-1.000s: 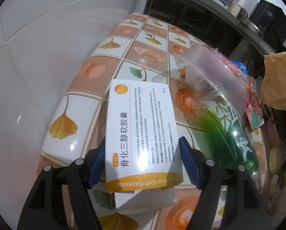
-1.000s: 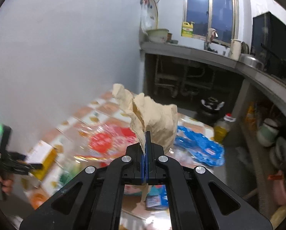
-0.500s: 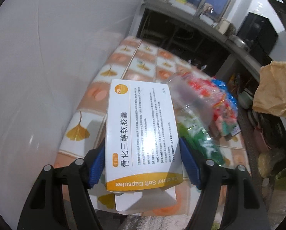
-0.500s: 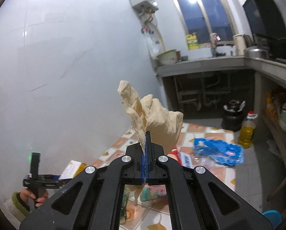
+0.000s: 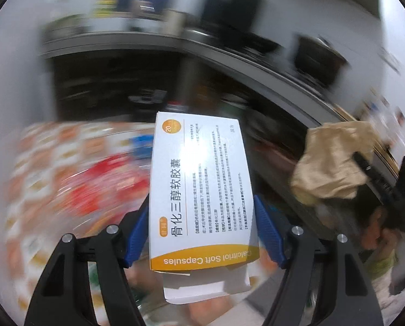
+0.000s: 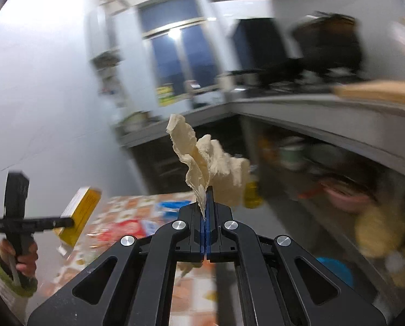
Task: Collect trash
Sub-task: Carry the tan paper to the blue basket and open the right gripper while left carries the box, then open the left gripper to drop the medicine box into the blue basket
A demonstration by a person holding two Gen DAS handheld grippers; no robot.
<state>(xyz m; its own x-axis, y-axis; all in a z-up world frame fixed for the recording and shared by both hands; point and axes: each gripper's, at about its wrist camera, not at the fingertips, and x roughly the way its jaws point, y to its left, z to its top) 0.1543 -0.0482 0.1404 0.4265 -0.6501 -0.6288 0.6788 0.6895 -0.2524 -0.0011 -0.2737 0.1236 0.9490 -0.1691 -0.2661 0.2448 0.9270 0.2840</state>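
Fingers of left gripper point(image 5: 202, 233) clamp medicine box point(image 5: 199, 190); right gripper point(image 6: 205, 203) pinches crumpled paper point(image 6: 216, 163)

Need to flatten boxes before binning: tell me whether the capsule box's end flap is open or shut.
Open. At the near end of the capsule box, below the orange band, a white flap hangs out past the left gripper.

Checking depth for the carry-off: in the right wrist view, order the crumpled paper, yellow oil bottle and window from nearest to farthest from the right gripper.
1. crumpled paper, pinched in the right gripper.
2. yellow oil bottle, on the floor just behind the paper.
3. window, on the far wall, upper centre.
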